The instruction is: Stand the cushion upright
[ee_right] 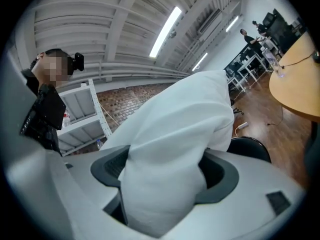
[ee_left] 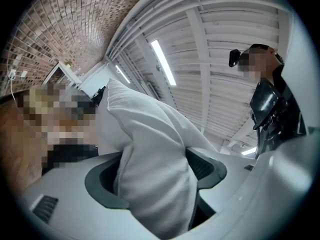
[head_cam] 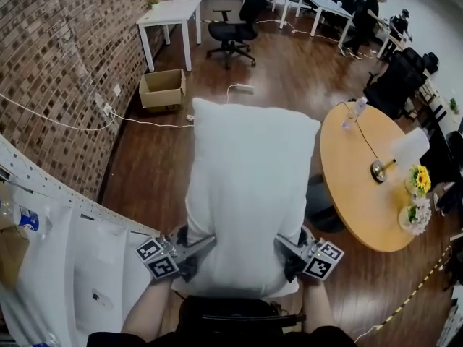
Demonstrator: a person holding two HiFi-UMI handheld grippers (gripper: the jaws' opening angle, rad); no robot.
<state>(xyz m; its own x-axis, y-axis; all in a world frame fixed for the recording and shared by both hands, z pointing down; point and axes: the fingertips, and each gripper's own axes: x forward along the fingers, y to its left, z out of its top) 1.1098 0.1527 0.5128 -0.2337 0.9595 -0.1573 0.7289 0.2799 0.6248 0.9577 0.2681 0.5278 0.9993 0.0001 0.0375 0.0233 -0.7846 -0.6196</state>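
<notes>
Both grippers are clamped on the cushion (head_cam: 249, 194). The left gripper (head_cam: 197, 250) bites its lower left corner and the right gripper (head_cam: 288, 250) its lower right, with fabric bulging between each pair of jaws. The cushion is held up in front of the person, long side vertical, over the wooden floor (head_cam: 166, 165) near the round table (head_cam: 354, 194). It looks light, soft and floppy, likely to squash rather than slip. Low corner grips suit it, though the top may sag.
</notes>
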